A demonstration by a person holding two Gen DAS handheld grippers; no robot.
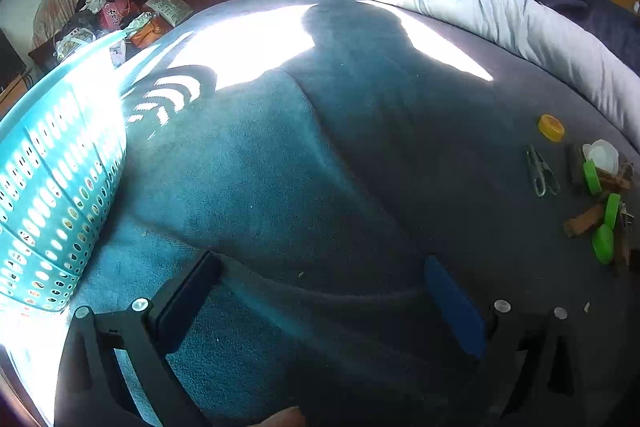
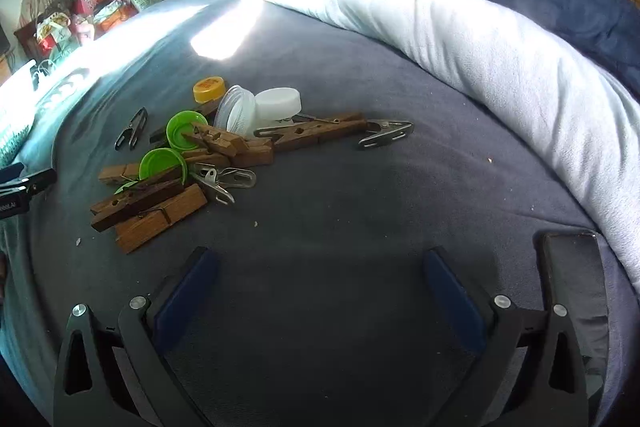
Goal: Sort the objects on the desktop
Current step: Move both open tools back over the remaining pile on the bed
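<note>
Your left hand-held gripper (image 1: 320, 307) and right hand-held gripper (image 2: 320, 291) gaped wide, empty, over the grey bed (image 2: 340, 195); brown wooden clothespins (image 2: 160, 203) lay at ten o'clock, perforated teal plastic basket (image 1: 52, 187) at nine.

on the grey blanket (image 2: 360, 211) i count three green caps (image 2: 185, 125), one yellow cap (image 2: 209, 87), one white cap (image 2: 279, 103) and one clear lid (image 2: 237, 111). there are about six wooden clothespins (image 2: 160, 217) in the pile, though they overlap so i can't be sure, plus two silver metal clips (image 2: 386, 134) and one small pair of black snips (image 2: 132, 129). one blue-green basket (image 1: 52, 187) with holes stands at the side.
</note>
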